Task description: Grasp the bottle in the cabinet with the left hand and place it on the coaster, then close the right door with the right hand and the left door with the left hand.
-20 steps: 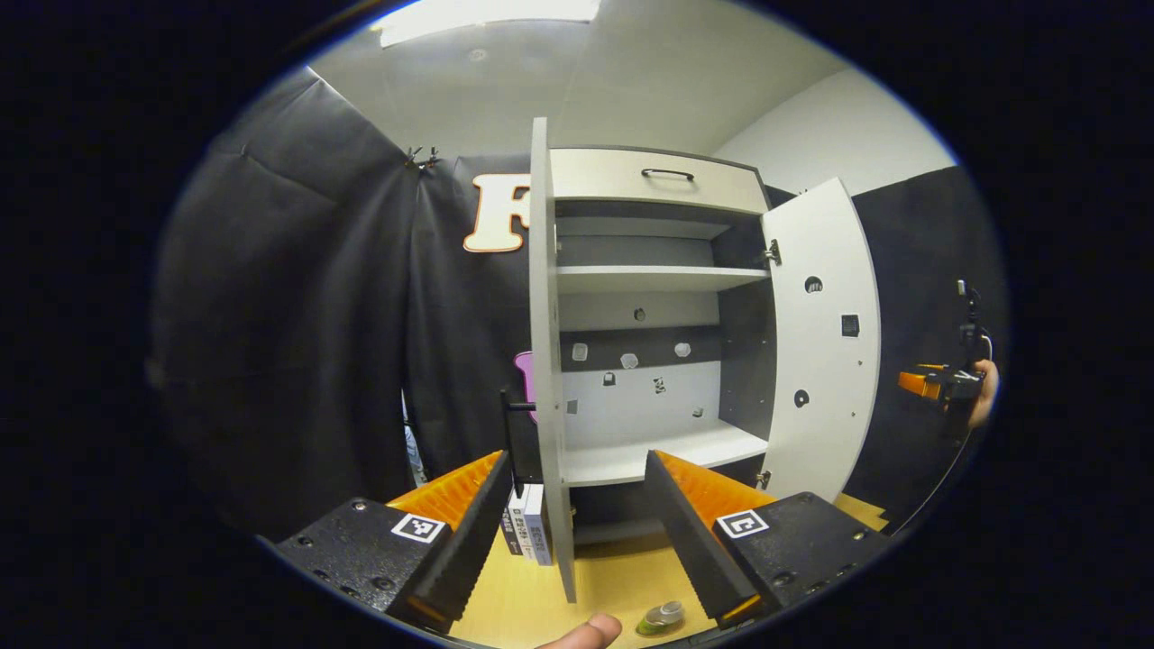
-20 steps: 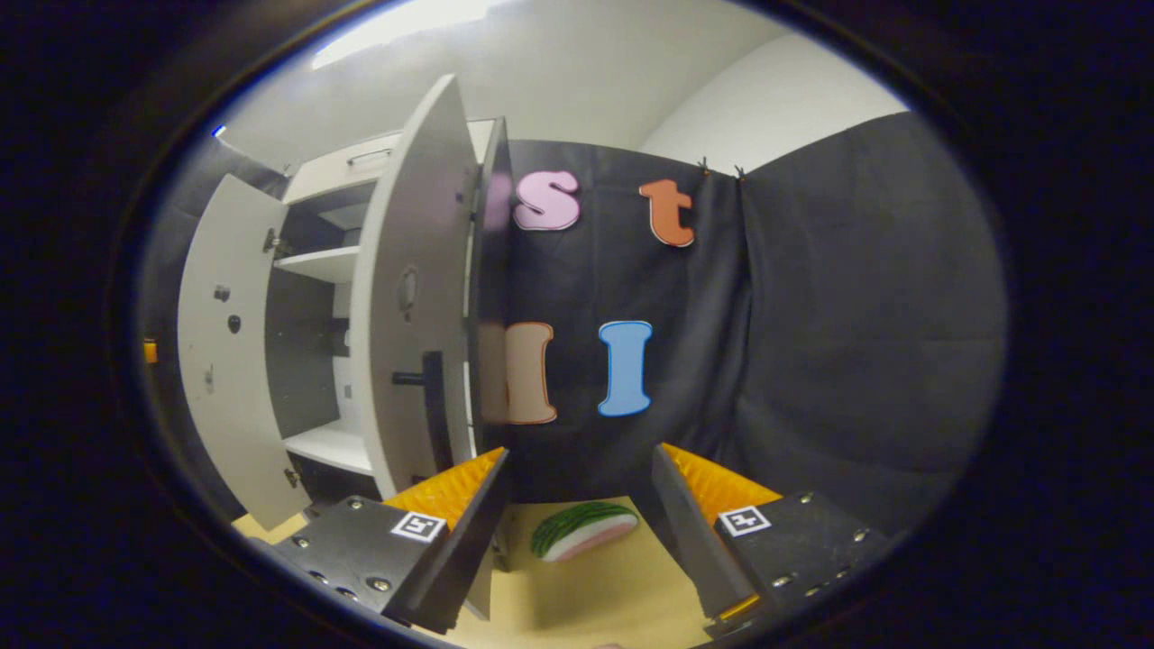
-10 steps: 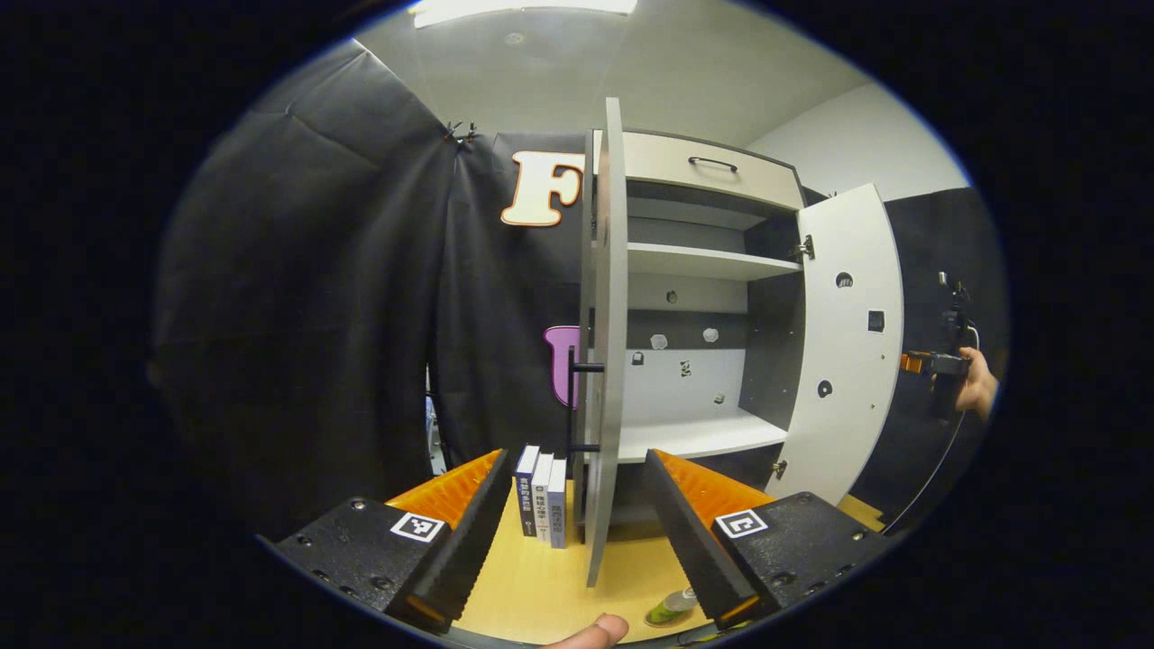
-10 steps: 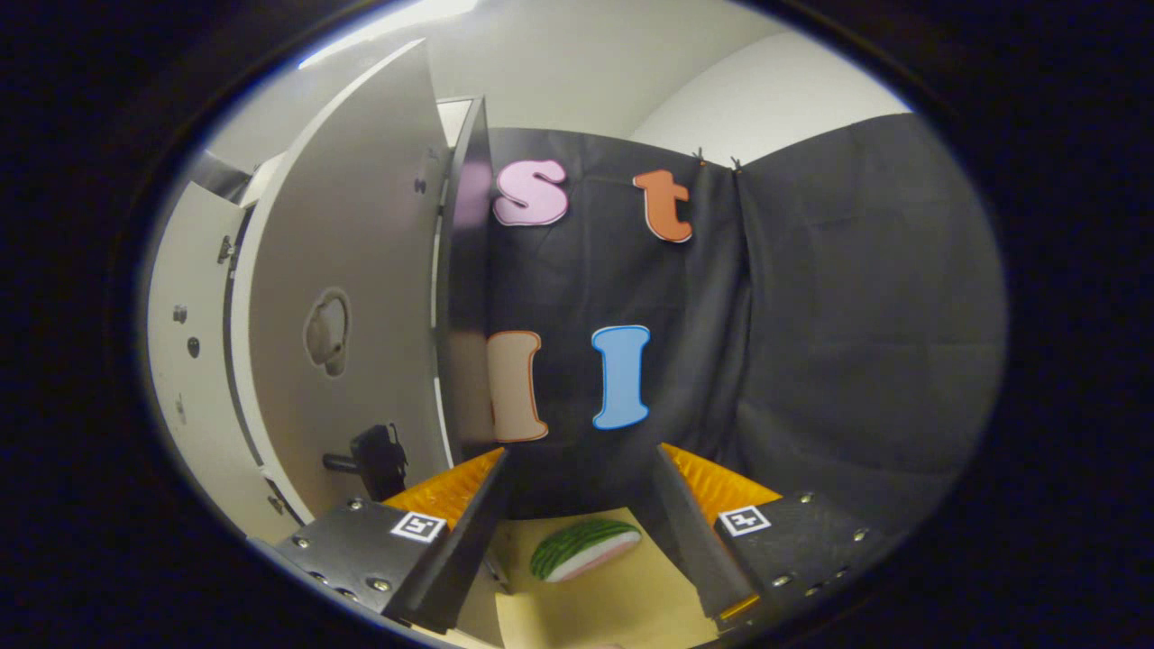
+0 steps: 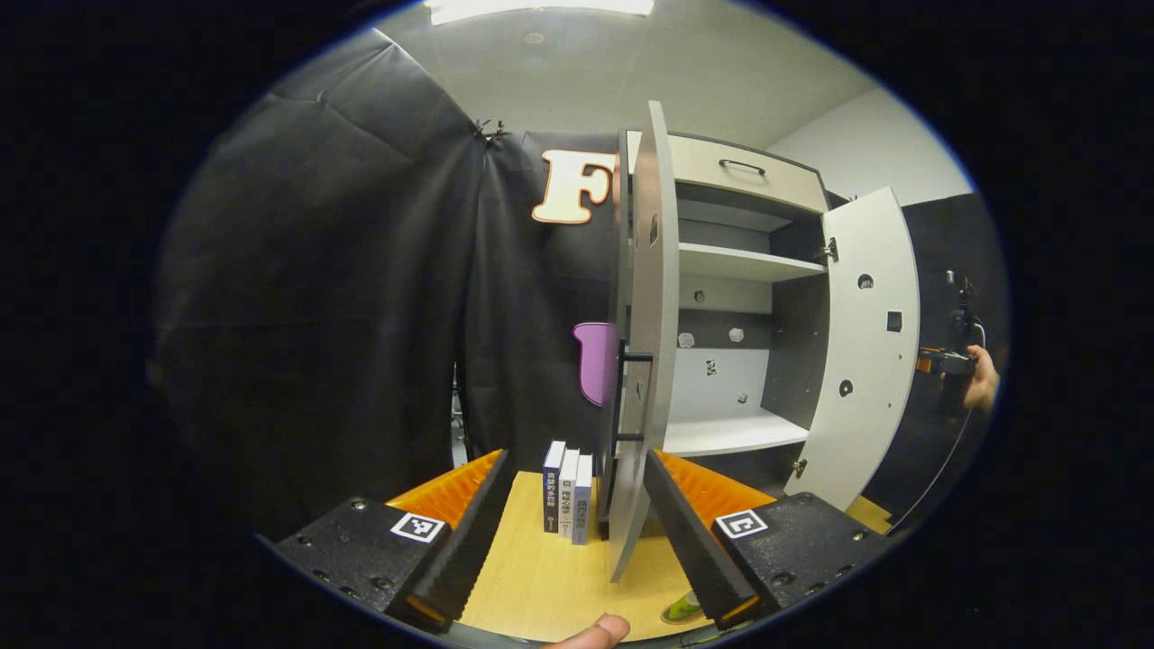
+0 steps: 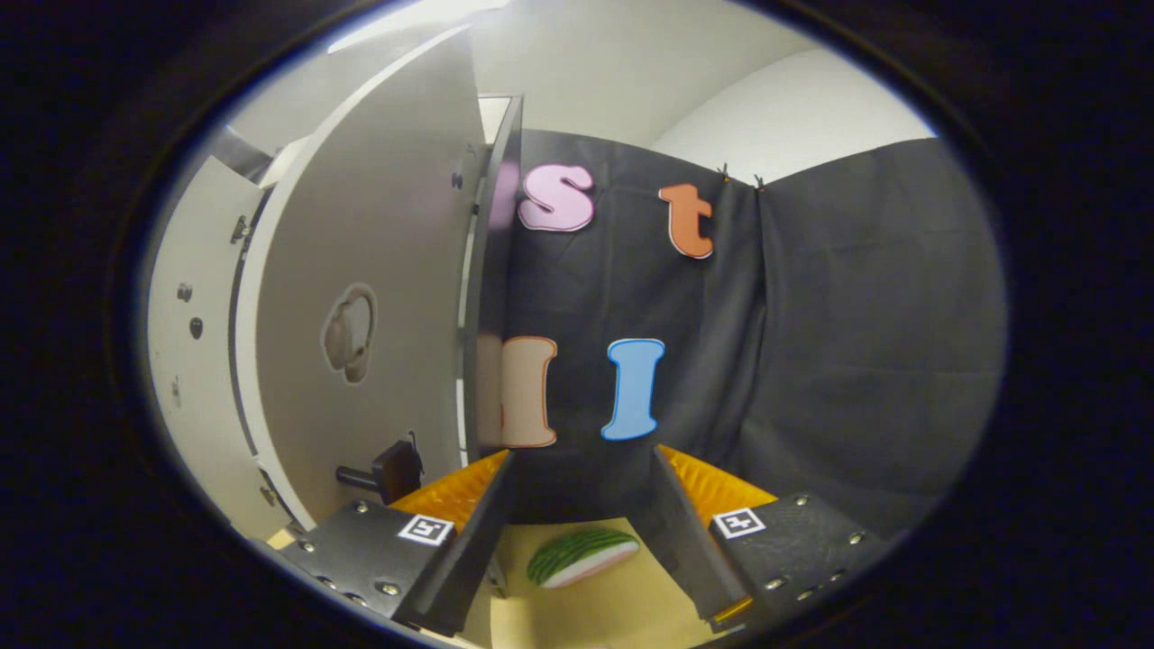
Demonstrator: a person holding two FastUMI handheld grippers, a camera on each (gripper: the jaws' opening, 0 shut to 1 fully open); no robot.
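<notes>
The left hand-held gripper [image 5: 572, 527] has its fingers apart, holding nothing, with the left door [image 5: 645, 361] edge-on between them. The bottle [image 5: 683, 608] sits near on the tabletop [image 5: 541, 577]. The right hand-held gripper [image 6: 577, 532], fingers apart, is beside the right door [image 6: 361, 306]

Pale grey cabinet [image 5: 748, 171], upright on wooden counter [image 5: 541, 586]. Left door [image 5: 654, 342] edge-on, part open; right door [image 5: 865, 351] wide open. Green-tinted bottle [image 5: 682, 610] low beside fingers; coaster indiscernible.
</notes>
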